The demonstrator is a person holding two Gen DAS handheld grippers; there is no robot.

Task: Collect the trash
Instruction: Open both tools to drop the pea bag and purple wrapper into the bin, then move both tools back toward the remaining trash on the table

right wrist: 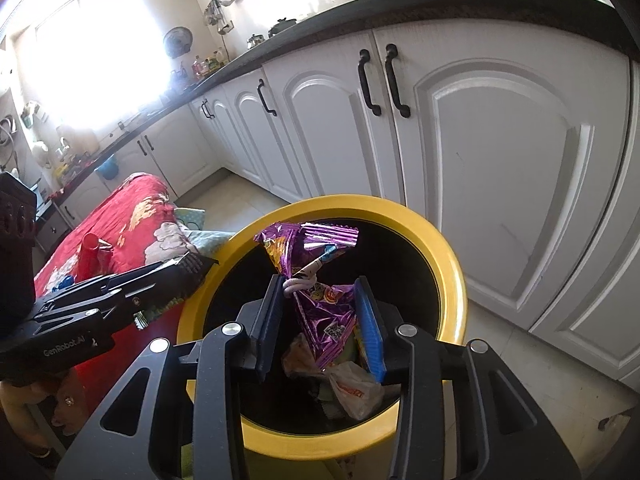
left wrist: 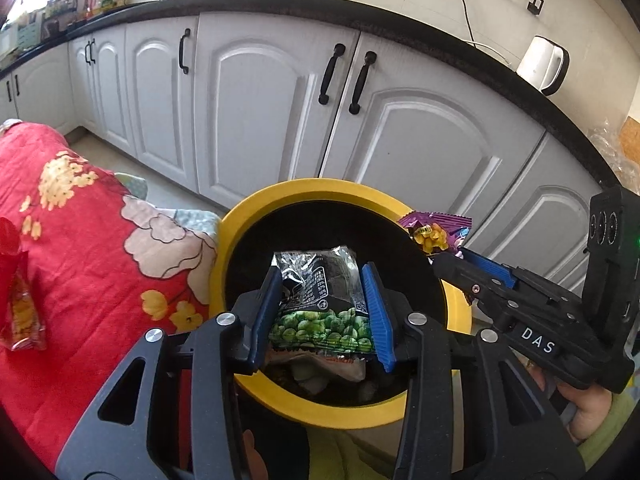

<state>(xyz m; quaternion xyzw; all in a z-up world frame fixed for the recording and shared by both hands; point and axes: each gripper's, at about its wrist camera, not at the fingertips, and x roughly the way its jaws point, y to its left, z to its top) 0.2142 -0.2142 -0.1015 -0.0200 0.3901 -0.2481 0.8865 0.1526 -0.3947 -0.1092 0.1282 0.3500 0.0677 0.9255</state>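
A yellow-rimmed trash bin [left wrist: 280, 196] with a black inside stands by the white cabinets; it also shows in the right wrist view [right wrist: 452, 272]. My left gripper [left wrist: 320, 312] is shut on a green pea snack packet [left wrist: 320, 300] and holds it over the bin's mouth. My right gripper [right wrist: 322, 320] is shut on a purple snack wrapper [right wrist: 320, 308], also over the bin. The purple wrapper [left wrist: 436, 232] and right gripper [left wrist: 480, 276] show at the bin's right rim in the left wrist view. Wrappers [right wrist: 352, 388] lie inside the bin.
A surface with a red flowered cloth [left wrist: 88, 240] stands left of the bin, with a red snack packet [left wrist: 20, 308] on it. White cabinet doors [left wrist: 256, 112] under a dark countertop run behind. A white kettle [left wrist: 542, 64] stands on the counter.
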